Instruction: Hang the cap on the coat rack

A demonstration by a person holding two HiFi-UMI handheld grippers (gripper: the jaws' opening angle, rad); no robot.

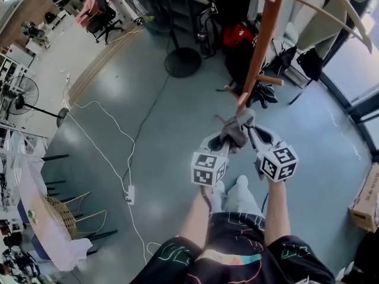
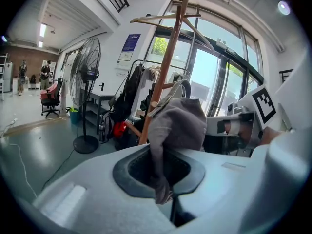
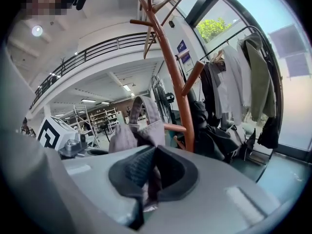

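Note:
A grey cap (image 1: 235, 132) hangs bunched between my two grippers, just below a lower peg (image 1: 243, 99) of the brown wooden coat rack (image 1: 263, 34). My left gripper (image 1: 224, 142) is shut on one edge of the cap (image 2: 178, 123), with fabric pinched between its jaws (image 2: 165, 199). My right gripper (image 1: 251, 136) is shut on the other edge. In the right gripper view the cap's (image 3: 134, 135) back strap loops upward in front of the rack pole (image 3: 178, 87). The rack (image 2: 163, 77) stands just behind the cap in the left gripper view.
A standing fan (image 1: 180, 61) is on the floor beyond the rack. Dark and red bags (image 1: 237, 37) lie at the rack's base. A white cable with a power strip (image 1: 129, 194) runs across the floor at the left. A cardboard box (image 1: 367, 200) sits at the right edge.

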